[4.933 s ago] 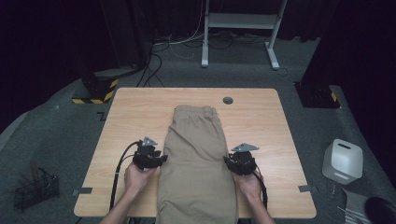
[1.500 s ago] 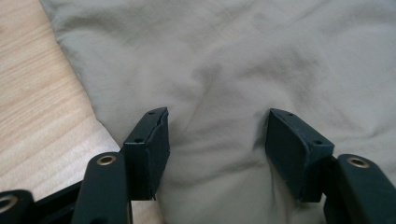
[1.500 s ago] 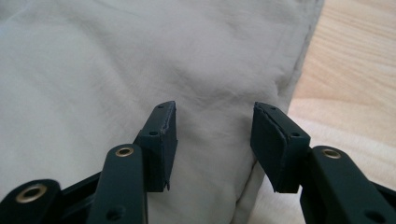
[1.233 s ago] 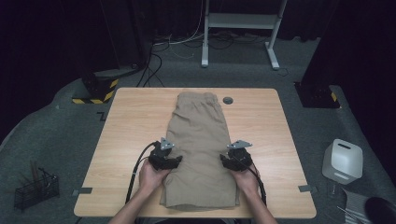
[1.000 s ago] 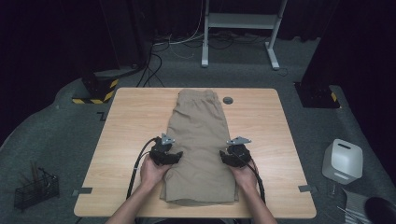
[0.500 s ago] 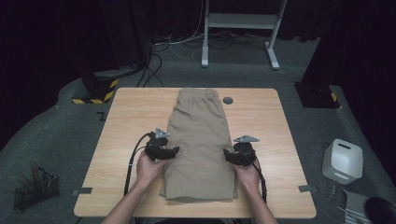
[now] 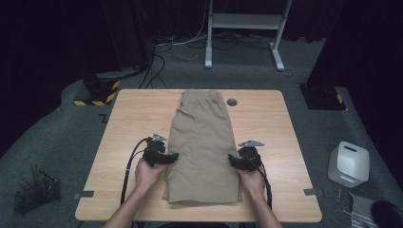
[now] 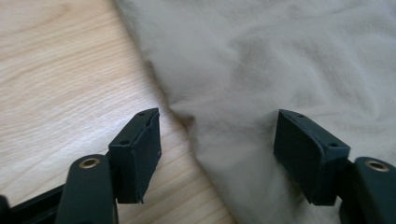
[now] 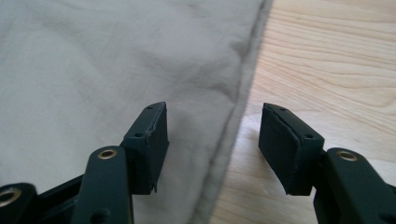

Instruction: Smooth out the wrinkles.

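Note:
A folded khaki garment (image 7: pixel 204 137) lies lengthwise down the middle of the wooden table (image 7: pixel 133 118), waistband at the far end. My left gripper (image 7: pixel 172 156) is at its left edge, open; its jaws have just been opening. In the left gripper view the gripper (image 8: pixel 217 116) straddles the cloth's edge (image 8: pixel 280 56), and the pads do not press it. My right gripper (image 7: pixel 231 160) is at the right edge, also open after widening. There the gripper (image 9: pixel 215 109) straddles the hemmed edge (image 9: pixel 116 56) over bare wood (image 9: pixel 336 60).
A dark round grommet (image 7: pixel 232 101) sits in the tabletop beside the waistband. On the floor are a white box (image 7: pixel 348 163) at the right, a wire basket (image 7: pixel 35 194) at the left and a white desk frame (image 7: pixel 247 21) behind.
The garment lies farther up the table than five seconds ago, hem on the wood. Over the last second both grippers slid outward from the cloth to its side edges.

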The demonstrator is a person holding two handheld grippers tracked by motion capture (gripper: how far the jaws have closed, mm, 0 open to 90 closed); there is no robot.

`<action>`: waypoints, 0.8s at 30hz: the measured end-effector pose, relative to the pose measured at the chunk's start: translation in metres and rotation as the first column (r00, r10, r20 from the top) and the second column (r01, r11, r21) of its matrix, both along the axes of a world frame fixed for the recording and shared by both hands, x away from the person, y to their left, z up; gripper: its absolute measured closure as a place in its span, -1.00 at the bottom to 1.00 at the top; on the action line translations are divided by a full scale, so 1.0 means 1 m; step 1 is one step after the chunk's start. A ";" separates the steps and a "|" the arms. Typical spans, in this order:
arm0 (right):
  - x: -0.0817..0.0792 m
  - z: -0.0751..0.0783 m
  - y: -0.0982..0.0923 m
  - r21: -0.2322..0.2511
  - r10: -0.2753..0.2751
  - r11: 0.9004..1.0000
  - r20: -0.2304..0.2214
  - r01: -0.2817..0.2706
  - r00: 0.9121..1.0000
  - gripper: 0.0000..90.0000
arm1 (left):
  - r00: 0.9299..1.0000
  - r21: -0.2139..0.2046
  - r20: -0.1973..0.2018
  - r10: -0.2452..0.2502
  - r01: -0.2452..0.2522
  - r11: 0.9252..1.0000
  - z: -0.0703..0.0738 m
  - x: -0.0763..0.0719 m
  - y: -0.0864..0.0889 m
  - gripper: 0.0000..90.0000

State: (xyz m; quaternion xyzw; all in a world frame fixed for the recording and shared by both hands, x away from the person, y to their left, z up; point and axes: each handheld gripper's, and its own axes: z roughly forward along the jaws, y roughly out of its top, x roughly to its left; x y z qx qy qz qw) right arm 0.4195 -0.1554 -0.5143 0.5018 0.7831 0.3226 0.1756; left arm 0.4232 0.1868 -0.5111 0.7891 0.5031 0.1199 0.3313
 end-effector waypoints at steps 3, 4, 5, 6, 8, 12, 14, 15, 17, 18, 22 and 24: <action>-0.001 -0.001 0.006 -0.033 -0.006 0.999 0.008 0.006 1.000 -0.06 | 1.000 0.016 0.010 0.008 -0.008 1.000 0.000 0.000 -0.003 -0.34; -0.001 -0.001 0.008 -0.043 -0.010 0.999 0.010 0.010 1.000 -0.05 | 1.000 0.025 0.014 0.008 -0.009 1.000 0.000 0.000 -0.004 -0.33; -0.001 -0.001 0.010 -0.049 -0.013 0.999 0.011 0.013 1.000 -0.02 | 1.000 0.032 0.020 0.010 -0.011 0.999 -0.001 -0.001 -0.006 -0.32; -0.002 -0.001 0.011 -0.051 -0.010 0.999 0.014 0.010 1.000 0.03 | 1.000 0.053 0.027 0.007 -0.008 0.999 -0.001 -0.001 -0.008 -0.30; -0.003 -0.001 0.012 -0.047 -0.005 0.999 0.018 0.006 1.000 0.11 | 0.999 0.088 0.048 -0.006 0.002 0.996 -0.001 -0.004 -0.013 -0.21; -0.004 -0.001 0.013 -0.047 0.006 0.999 0.017 -0.005 1.000 0.21 | 0.998 0.093 0.055 -0.023 0.018 0.995 0.000 -0.004 -0.018 0.06; -0.004 -0.001 0.015 -0.044 0.010 0.999 0.016 -0.009 1.000 0.30 | 0.998 0.091 0.056 -0.025 0.019 0.996 0.000 -0.005 -0.018 0.17; -0.005 0.000 0.015 -0.047 0.014 0.999 0.011 -0.013 1.000 0.36 | 0.998 0.091 0.056 -0.029 0.024 0.996 0.000 -0.005 -0.017 0.24; -0.005 0.001 0.017 -0.048 0.027 0.999 0.005 -0.027 1.000 0.48 | 0.998 0.083 0.054 -0.034 0.029 0.996 0.000 -0.005 -0.017 0.37; -0.004 0.001 0.017 -0.046 0.031 0.998 0.004 -0.030 1.000 0.53 | 0.998 0.078 0.053 -0.036 0.032 0.996 0.000 -0.004 -0.016 0.44; -0.004 0.001 0.019 -0.039 0.055 0.998 0.000 -0.055 0.998 0.78 | 0.998 0.055 0.041 -0.050 0.048 0.997 0.000 -0.004 -0.015 0.70; -0.004 0.001 0.019 -0.035 0.071 0.997 0.001 -0.071 0.998 0.86 | 0.997 0.050 0.040 -0.060 0.058 0.997 0.000 -0.004 -0.015 0.80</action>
